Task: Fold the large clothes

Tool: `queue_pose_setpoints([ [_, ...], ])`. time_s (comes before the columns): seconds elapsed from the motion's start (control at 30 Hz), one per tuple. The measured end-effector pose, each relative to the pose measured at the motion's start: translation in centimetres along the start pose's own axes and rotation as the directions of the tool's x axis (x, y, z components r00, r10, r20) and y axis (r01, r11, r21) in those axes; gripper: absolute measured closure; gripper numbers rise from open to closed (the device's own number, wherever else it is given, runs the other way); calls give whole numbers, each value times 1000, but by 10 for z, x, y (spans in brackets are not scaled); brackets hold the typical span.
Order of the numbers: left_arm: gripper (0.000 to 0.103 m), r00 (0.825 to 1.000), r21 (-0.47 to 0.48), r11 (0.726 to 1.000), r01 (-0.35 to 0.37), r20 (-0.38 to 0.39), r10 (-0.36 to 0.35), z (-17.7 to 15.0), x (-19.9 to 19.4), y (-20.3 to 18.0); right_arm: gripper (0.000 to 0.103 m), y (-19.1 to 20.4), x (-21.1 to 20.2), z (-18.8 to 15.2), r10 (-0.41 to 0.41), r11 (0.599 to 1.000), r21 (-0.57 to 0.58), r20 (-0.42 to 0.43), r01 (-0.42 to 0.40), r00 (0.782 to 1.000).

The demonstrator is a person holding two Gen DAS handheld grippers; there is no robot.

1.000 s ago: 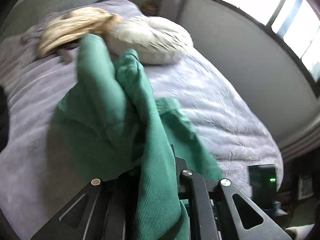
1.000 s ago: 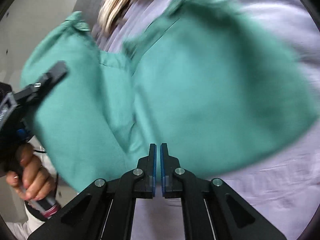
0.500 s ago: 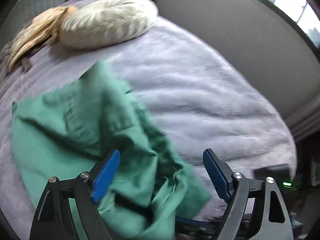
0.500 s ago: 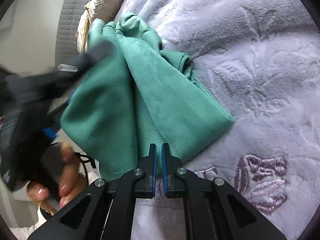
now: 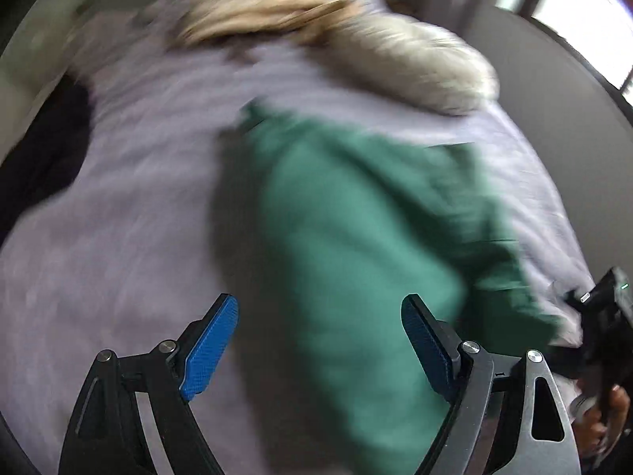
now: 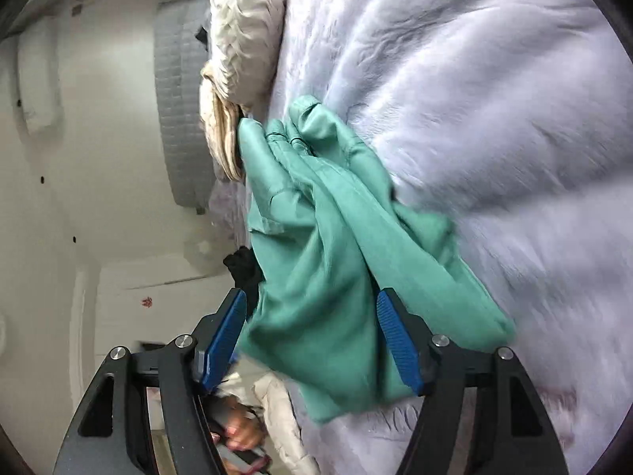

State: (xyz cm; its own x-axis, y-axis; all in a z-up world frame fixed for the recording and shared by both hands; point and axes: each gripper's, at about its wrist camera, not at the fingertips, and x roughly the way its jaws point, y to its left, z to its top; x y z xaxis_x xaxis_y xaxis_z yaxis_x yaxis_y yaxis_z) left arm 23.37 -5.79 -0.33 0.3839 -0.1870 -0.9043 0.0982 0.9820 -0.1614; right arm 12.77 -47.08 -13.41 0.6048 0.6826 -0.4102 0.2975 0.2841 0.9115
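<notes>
While both sets of tongs are spread wide, nothing is gripped by either one. The left gripper (image 5: 319, 346) is seen with its blue-padded fingers (image 5: 209, 346) parted well apart, the bunched green fabric garment (image 5: 356, 237) lying in front of and partly between them, though the left wrist view is smeared by motion blur so actual contact can't be told. The right gripper (image 6: 312, 342) is likewise held open, with the garment (image 6: 328, 261) seen through the gap between its blue pads (image 6: 397, 342); whether cloth is touched by a pad there can't be made out either. The garment is laid in a loose, creased heap on the fluffy pale lilac bedspread (image 6: 474, 118), near the bed's edge on the right wrist view. Just beyond its far end, a cream quilted pillow (image 6: 245, 27) and a tan, straw-coloured bundle of cloth (image 6: 219, 130) are found against the grey padded headboard (image 6: 178, 91). In the left wrist view the same pillow (image 5: 427, 67) is seen past the garment, and the other handheld black tool (image 5: 605, 316) is caught at the right edge, beside the bedspread (image 5: 118, 198).
</notes>
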Motion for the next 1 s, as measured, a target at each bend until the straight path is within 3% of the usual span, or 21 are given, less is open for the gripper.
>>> queue_pose_setpoints([
  [0.13,17,998,-93,996,-16,-69,10,-12,23,29,30,27,43,26,-104,988,-124,-76,94,992],
  [0.2,17,998,-97,995,-7,-68,0,-15,28,26,55,42,66,34,-182,969,-187,-119,158,976],
  [0.23,17,998,-94,995,-8,-66,2,-14,29,25,92,48,72,32,-207,961,-211,-124,178,970],
  [0.27,17,998,-87,996,-11,-64,5,-14,29,22,95,51,76,31,-223,957,-219,-130,191,966],
  [0.33,17,998,-65,998,-2,-57,-1,-16,23,16,96,56,69,27,-179,965,-217,-121,150,976],
  [0.43,17,998,-13,1000,5,-58,-6,-16,23,3,96,49,41,28,-127,975,-188,-36,118,991],
  [0.57,17,997,19,1000,-4,-77,6,-18,30,-4,95,3,29,38,-268,959,-105,-44,263,962],
  [0.63,17,997,25,1000,-2,-76,4,-20,25,-5,88,6,19,31,-271,958,-109,-39,265,962],
  [0.77,17,997,57,998,10,-80,-5,-28,8,-4,57,53,-5,13,-342,898,-280,38,339,939],
  [0.83,17,997,65,998,17,-80,-12,-31,1,-5,55,77,-13,-2,-330,864,-389,39,319,943],
  [0.9,17,995,69,997,43,-89,-37,-37,-2,-12,54,94,-5,-13,-333,839,-461,-14,290,943],
  [0.97,17,994,88,995,49,-102,-40,-43,-1,-19,57,99,12,-21,-397,801,-511,-64,312,916],
  [1.0,17,993,101,994,48,-110,-37,-47,0,-23,68,96,19,-27,-453,770,-533,-71,350,888],
])
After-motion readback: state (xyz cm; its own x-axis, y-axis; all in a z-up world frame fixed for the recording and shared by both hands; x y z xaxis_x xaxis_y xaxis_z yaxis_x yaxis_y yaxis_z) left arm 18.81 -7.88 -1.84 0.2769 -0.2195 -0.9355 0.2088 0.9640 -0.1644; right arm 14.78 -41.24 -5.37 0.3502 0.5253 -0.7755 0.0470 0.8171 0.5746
